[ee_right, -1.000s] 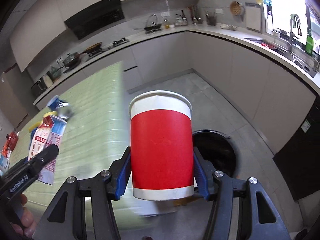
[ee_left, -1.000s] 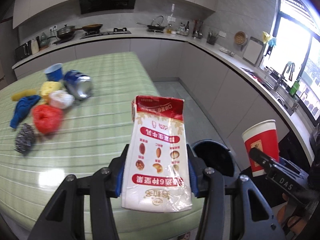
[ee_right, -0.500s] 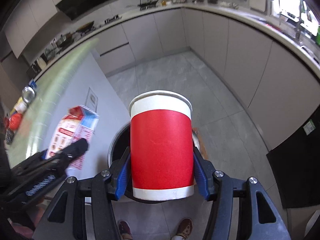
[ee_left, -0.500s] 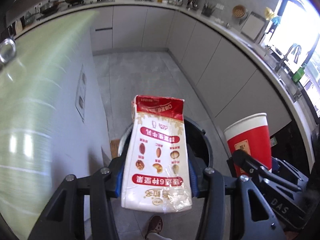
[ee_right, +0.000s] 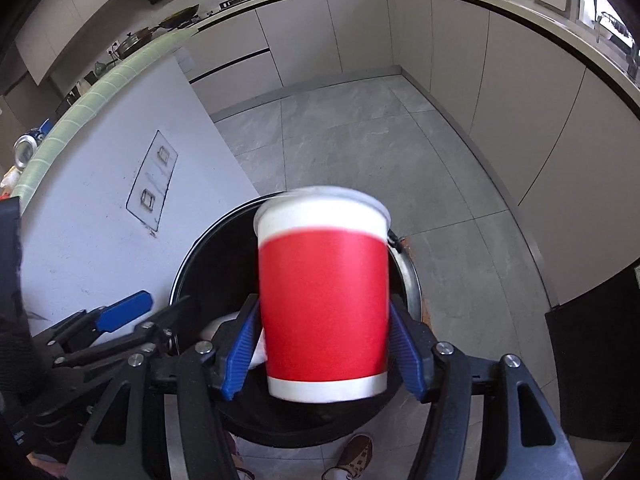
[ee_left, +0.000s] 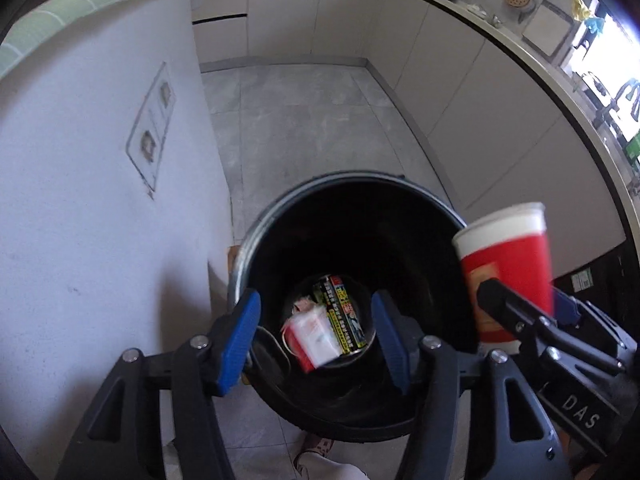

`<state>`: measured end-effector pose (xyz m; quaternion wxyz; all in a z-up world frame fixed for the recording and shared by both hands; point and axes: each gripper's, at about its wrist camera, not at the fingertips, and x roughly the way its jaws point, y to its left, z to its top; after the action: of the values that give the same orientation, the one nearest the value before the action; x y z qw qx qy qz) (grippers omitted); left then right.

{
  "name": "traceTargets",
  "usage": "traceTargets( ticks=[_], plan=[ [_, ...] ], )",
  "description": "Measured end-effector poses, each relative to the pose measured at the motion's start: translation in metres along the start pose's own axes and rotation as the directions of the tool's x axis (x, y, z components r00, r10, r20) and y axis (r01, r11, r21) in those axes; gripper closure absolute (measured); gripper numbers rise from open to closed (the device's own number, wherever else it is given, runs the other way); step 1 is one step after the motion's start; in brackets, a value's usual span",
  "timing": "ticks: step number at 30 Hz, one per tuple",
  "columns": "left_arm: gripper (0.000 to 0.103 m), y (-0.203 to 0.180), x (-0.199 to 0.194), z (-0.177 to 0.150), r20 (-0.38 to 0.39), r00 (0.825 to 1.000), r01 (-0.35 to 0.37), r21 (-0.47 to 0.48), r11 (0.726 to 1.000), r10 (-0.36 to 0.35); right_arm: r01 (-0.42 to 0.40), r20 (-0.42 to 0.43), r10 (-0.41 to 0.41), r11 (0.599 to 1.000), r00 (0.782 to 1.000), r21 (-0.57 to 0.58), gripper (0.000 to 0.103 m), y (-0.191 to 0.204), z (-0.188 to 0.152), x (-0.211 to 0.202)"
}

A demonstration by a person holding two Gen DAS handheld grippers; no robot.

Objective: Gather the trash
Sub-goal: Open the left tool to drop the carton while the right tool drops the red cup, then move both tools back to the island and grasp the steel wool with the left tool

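My left gripper (ee_left: 316,336) is open and empty above the round black trash bin (ee_left: 256,240). The red-and-white snack bag (ee_left: 310,334) lies blurred deep inside the bin beside a dark printed wrapper (ee_left: 344,316). My right gripper (ee_right: 324,344) holds a red paper cup (ee_right: 324,304) with a white rim over the same bin (ee_right: 188,264); the cup is blurred and the jaws stand slightly apart from its sides. The cup also shows in the left wrist view (ee_left: 508,272). The left gripper's blue finger (ee_right: 124,316) shows at the left in the right wrist view.
The white side panel of the island (ee_left: 92,184) stands left of the bin, topped by a green striped cloth (ee_right: 96,92) with a blue can (ee_right: 26,148) on it. Grey tiled floor (ee_left: 304,120), beige cabinets (ee_right: 512,92) curve to the right. My shoes (ee_right: 356,452) show below.
Both grippers dropped down over the bin. The left gripper opened and the snack bag fell into the bin. The cup now looks blurred and tilted between the right jaws.
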<state>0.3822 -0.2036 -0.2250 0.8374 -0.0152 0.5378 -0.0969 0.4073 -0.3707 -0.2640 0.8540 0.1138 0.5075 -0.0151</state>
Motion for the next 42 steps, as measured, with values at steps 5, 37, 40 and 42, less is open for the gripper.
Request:
traceTargets(
  ticks=[5,37,40,42],
  plan=[
    [0.043,-0.006,-0.029,0.009,0.067,0.998,-0.019,-0.016,1.0,0.02,0.025,0.026,-0.026,0.999,0.999,0.028,0.03,-0.008,0.003,-0.013],
    [0.036,0.212,-0.231,0.025,0.256,0.966,-0.027,0.015,1.0,0.022,0.041,0.274,-0.04,0.999,0.961,0.0,0.03,0.253,0.011,-0.176],
    [0.036,0.259,-0.236,0.018,0.244,0.968,-0.056,-0.025,0.998,0.061,0.02,0.273,-0.012,0.999,0.962,-0.029,0.03,0.302,0.006,-0.17],
    [0.036,0.291,-0.241,0.014,0.247,0.964,-0.092,-0.046,0.995,0.1,0.003,0.272,0.01,0.999,0.962,-0.045,0.03,0.333,0.0,-0.165]
  ],
)
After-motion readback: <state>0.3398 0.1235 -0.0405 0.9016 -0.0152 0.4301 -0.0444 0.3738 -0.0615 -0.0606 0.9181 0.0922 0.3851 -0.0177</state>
